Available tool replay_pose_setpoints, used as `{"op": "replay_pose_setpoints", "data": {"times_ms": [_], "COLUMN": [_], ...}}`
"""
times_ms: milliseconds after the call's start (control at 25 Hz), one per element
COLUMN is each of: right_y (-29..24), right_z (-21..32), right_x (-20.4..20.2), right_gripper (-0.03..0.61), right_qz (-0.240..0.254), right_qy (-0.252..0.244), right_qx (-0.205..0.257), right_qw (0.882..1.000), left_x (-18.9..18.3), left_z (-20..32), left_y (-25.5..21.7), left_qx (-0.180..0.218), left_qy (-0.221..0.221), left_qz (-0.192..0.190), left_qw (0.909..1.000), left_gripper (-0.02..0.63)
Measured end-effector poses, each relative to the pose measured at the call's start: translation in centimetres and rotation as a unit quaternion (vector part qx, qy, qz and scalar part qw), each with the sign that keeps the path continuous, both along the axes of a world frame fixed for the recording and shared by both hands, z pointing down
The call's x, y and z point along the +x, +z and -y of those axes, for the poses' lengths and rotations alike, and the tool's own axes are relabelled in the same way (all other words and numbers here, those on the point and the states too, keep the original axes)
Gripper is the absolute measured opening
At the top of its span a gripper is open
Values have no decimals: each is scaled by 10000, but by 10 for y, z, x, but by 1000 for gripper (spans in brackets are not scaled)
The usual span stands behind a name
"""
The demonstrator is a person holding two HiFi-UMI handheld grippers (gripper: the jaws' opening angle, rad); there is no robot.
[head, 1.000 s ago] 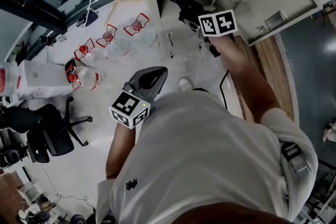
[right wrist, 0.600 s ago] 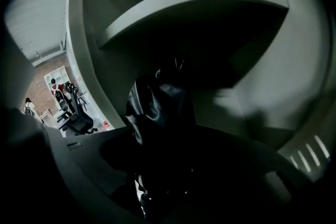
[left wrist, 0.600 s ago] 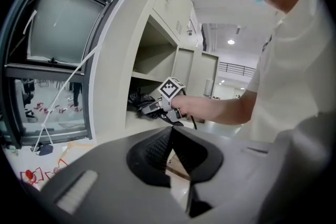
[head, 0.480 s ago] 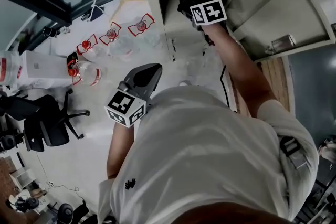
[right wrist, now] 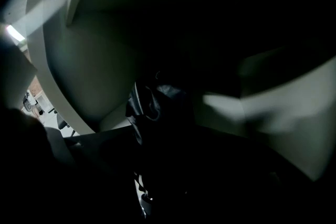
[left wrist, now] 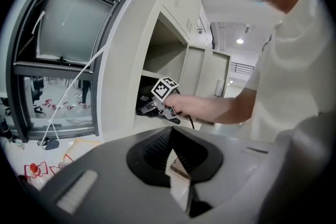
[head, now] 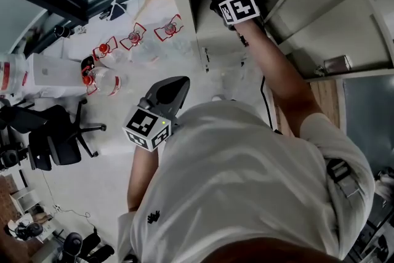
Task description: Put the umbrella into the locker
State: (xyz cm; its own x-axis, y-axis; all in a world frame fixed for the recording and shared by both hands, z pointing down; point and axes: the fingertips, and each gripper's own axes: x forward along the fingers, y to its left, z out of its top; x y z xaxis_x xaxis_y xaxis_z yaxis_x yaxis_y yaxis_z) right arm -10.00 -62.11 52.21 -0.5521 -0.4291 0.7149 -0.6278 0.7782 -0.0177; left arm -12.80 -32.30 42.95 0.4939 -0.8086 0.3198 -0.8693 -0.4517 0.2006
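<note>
The black folded umbrella reaches up from my right gripper into the dark locker compartment. In the head view my right gripper is inside the open compartment, its marker cube just at the opening. The left gripper view shows the umbrella lying low in the locker, just above the shelf. The jaws look shut on it, though the dark hides the contact. My left gripper hangs by my chest, shut and holding nothing; its pads meet.
The locker door stands open to the right. Several red-capped water bottles lie on the floor at left, next to a white box and a black office chair. A window frame flanks the locker.
My right gripper has pushed further into the locker compartment with the umbrella. The left gripper has stayed near my chest.
</note>
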Motion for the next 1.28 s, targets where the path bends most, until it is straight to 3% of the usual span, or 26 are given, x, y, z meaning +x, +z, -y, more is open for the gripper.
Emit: {"op": "replay_pose_setpoints", "data": {"times_ms": [200, 680, 1280], "right_y": [5, -25, -70], "right_z": [5, -3, -81], "right_x": [-2, 14, 61], "right_gripper": [253, 262, 259], "right_qz": [-215, -90, 419], "right_qy": [-58, 182, 758], "right_qx": [65, 512, 973], "right_qw": [9997, 9985, 9915], "left_x": [-1, -7, 0], "left_z": [-4, -28, -89], "left_y": [2, 2, 0], "left_qx": [-16, -35, 54], "left_qy": [15, 167, 676], "left_qz": [18, 6, -112], "left_qw": [10000, 9999, 9976], "left_gripper": [54, 54, 54]}}
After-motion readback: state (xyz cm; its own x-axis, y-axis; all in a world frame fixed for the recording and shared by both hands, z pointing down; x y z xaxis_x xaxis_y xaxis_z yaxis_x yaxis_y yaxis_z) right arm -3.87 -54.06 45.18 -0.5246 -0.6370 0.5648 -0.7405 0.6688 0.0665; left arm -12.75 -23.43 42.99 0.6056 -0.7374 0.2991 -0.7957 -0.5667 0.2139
